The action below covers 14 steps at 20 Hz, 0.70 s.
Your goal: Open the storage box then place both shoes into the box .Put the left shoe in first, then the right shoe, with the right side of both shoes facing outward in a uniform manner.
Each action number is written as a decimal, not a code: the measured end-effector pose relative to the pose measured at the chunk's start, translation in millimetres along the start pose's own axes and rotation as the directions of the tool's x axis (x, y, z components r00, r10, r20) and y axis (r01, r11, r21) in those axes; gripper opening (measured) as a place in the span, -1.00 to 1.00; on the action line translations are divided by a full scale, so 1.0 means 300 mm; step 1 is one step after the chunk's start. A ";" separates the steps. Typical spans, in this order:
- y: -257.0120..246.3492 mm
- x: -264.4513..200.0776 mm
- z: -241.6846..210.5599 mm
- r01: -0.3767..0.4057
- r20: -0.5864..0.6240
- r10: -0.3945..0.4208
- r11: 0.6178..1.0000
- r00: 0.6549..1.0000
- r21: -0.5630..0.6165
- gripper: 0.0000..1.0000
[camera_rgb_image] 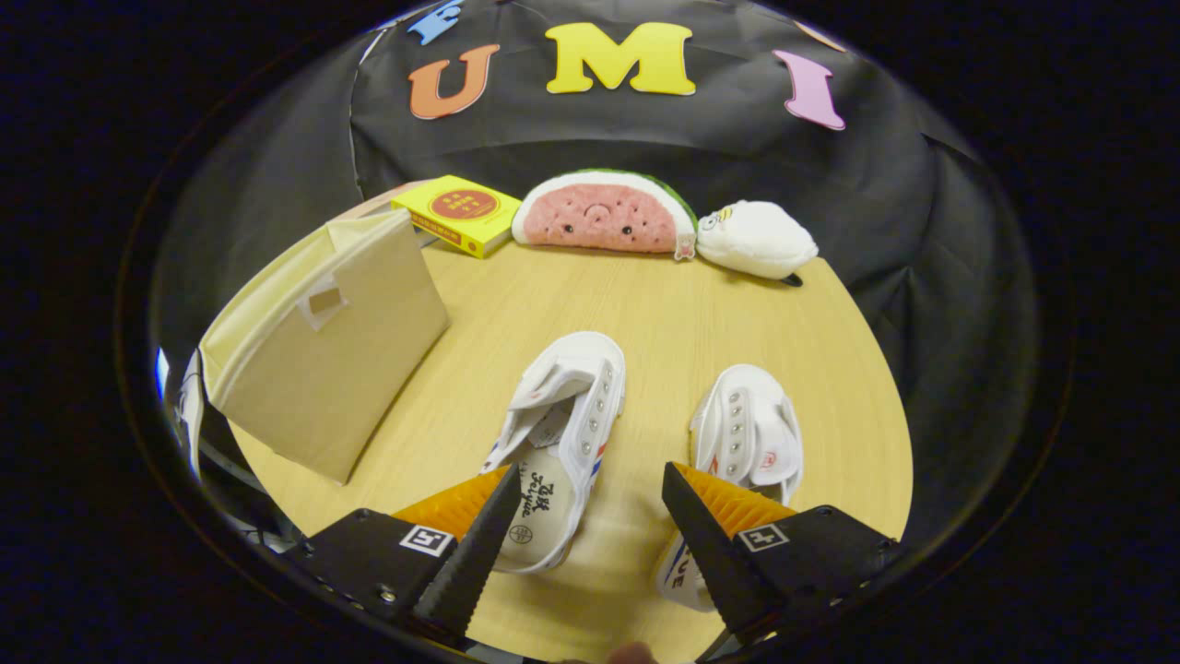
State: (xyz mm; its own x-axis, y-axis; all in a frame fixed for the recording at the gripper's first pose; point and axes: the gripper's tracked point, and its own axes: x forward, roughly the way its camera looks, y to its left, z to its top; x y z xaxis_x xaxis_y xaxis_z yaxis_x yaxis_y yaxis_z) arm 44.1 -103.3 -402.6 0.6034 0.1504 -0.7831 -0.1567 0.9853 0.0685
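Wooden table (645, 304) under everything, light in colour, with the black booth wall behind it.

Storage box (327, 355) of beige fabric on the left part of the table, closed, lid flap down over the front, tilted a little, well apart from the shoes and beyond the left finger.

Watermelon plush (599, 214) at the far edge of the table, flat cut side with a small face toward the camera. Just beside it on the right, touching or nearly touching, a white plush (756, 240). On its left, a yellow flat box (458, 214) with a red circle on top.

Two white shoes in the middle of the table, near each other but apart, toes pointing away. Left shoe (558, 433) just ahead of the left finger, heel partly hidden behind the fingertip, opening upward, printed insole visible. Right shoe (747, 443) just ahead of the right finger, heel hidden behind it.

Gripper (592, 493) above the near side of the table, fingers wide apart, holding nothing; only bare table between the fingertips.
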 end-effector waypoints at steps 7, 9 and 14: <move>0.026 0.127 0.005 -0.061 -0.120 0.073 0.993 0.990 0.098 0.07; 0.025 0.141 0.015 -0.061 -0.141 0.077 0.991 0.987 0.116 -0.29; 0.037 0.174 0.008 -0.050 -0.214 0.092 0.979 0.972 0.197 -0.46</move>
State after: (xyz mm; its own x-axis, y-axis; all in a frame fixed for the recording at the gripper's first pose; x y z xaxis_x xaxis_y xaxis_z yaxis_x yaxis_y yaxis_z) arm 75.6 -84.5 -441.3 0.4049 0.2199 -0.8875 -0.0289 0.9732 0.2279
